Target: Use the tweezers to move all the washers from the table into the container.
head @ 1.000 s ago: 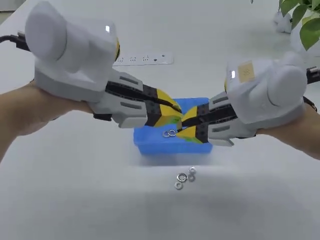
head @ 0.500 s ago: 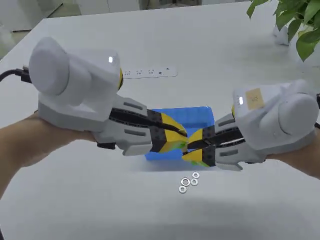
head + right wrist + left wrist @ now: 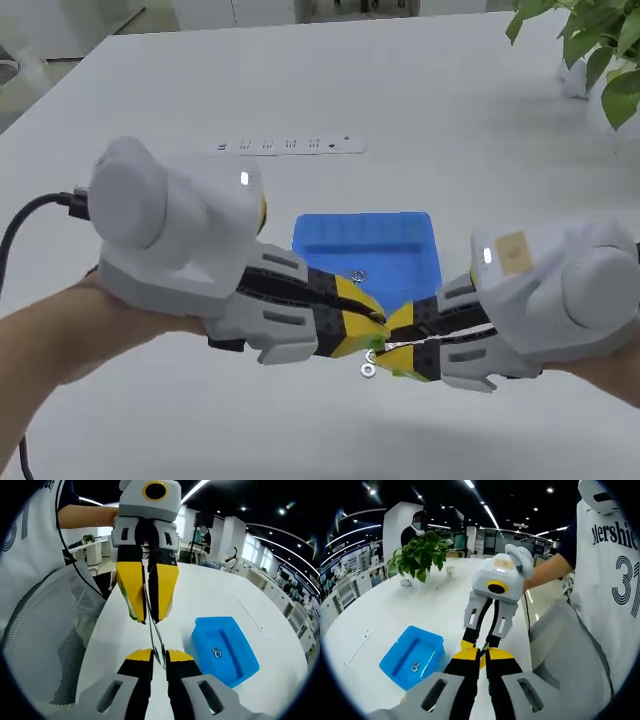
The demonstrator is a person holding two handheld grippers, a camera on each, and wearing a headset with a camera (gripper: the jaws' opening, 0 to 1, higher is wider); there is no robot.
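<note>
Room was bright and evenly lit from the ceiling strips (image 3: 487, 512). The white worktop (image 3: 450, 90) looked slightly washed out, with only faint, soft shadows. Head view was pretty sharp, but both fisheye views bent hard near the edges.

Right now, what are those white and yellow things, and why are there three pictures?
They are two hand-held grippers, like big pinchers; a person holds them. The wide picture comes from a camera on the person's head, looking down at the white table. The two round pictures come from cameras riding on the left gripper and the right gripper, each looking along its own yellow jaws toward the other. Both pinch thin metal tweezers between them. On the table sits a blue container with washers inside. A few loose washers lie just outside it, near the gripper tips. A power strip and a plant stand farther back.
</note>
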